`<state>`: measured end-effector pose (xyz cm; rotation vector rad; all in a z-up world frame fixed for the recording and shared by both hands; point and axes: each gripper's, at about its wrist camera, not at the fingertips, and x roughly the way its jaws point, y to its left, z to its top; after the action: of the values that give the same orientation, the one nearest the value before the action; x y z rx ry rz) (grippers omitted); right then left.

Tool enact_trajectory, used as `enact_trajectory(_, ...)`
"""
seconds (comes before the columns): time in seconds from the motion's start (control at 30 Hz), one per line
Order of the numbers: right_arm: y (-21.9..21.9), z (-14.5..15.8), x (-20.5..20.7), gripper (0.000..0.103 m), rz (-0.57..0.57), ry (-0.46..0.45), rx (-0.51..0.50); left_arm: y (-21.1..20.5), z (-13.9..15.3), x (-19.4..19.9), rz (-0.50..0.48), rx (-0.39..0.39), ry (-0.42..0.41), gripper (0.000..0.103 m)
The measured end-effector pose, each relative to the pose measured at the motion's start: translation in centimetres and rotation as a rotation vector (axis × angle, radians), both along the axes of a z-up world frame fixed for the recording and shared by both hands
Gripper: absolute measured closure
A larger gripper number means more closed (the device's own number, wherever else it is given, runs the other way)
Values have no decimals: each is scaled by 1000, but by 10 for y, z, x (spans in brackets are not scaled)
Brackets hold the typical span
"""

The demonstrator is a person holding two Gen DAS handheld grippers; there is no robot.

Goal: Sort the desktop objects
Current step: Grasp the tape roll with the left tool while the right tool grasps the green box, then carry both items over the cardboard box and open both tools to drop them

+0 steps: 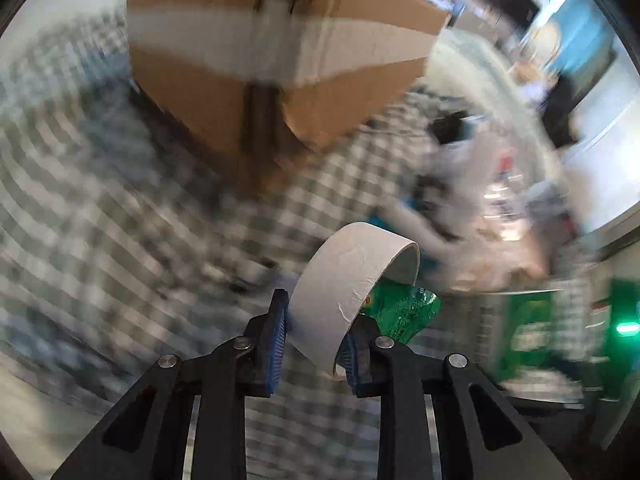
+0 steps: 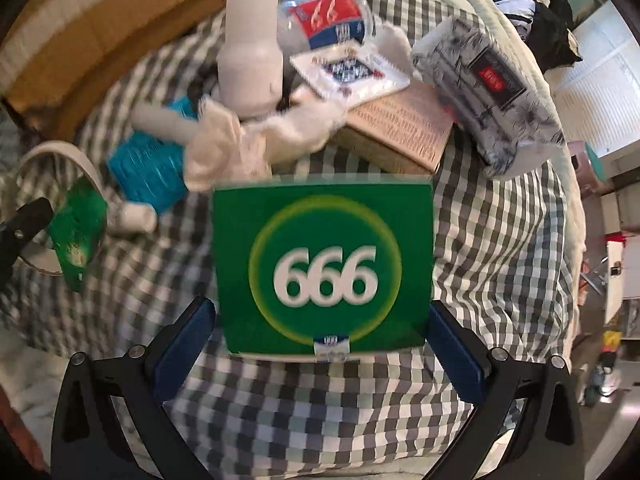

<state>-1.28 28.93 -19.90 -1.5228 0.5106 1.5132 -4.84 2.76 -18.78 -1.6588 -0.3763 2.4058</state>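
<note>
The roll of tape (image 1: pixel 352 280) is pinched across its white band by the left gripper (image 1: pixel 316 340), held above the checked cloth (image 1: pixel 120 208) with a green wrapper (image 1: pixel 404 308) just behind it and a cardboard box (image 1: pixel 280 60) farther ahead. The green box (image 2: pixel 324 268) marked 666 sits between the spread fingers of the right gripper (image 2: pixel 320 344), both pads at its sides. Beyond it crowd a white bottle (image 2: pixel 250 56), a crumpled white cloth (image 2: pixel 240 144), a blue packet (image 2: pixel 148 168), a brown carton (image 2: pixel 400 132) and a patterned tissue pack (image 2: pixel 488 88).
</note>
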Motion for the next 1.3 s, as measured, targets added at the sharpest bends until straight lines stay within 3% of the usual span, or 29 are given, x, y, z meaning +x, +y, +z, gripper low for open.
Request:
enact_trajectory(0.1, 4, 12, 10, 11, -61, 85, -11, 13, 7, 5, -85, 108, 4, 79)
enact_trajectory(0.2, 8, 37, 19, 11, -113, 180, 6, 9, 16, 3, -43, 305, -32, 82)
enact_trajectory(0.27, 9, 52, 24, 11, -132, 206, 30, 12, 20, 0, -11, 232, -57, 86)
enact_trajectory(0.37, 11, 72, 31, 11, -154, 243, 47, 22, 35, 6, -65, 76, 16, 87)
enact_trajectory(0.57, 5, 105, 25, 11, -148, 305, 41, 15, 80, 5, -83, 16, 79, 94)
enact_trajectory(0.8, -15, 193, -6, 11, -58, 380, 130, 3, 183, -9, -117, -33, 236, 94)
enact_trajectory(0.93, -29, 248, -35, 11, 33, 380, 210, -9, 240, -13, -129, -117, 327, 95)
enact_trajectory(1.0, -34, 275, -48, 11, 82, 379, 244, -19, 258, -17, -130, -99, 339, 95)
enact_trajectory(1.13, -42, 305, -67, 11, 126, 400, 313, -37, 281, -29, -108, -112, 367, 95)
enact_trajectory(1.3, -31, 287, -89, 11, 119, 455, 240, -50, 266, -42, -68, -107, 378, 95)
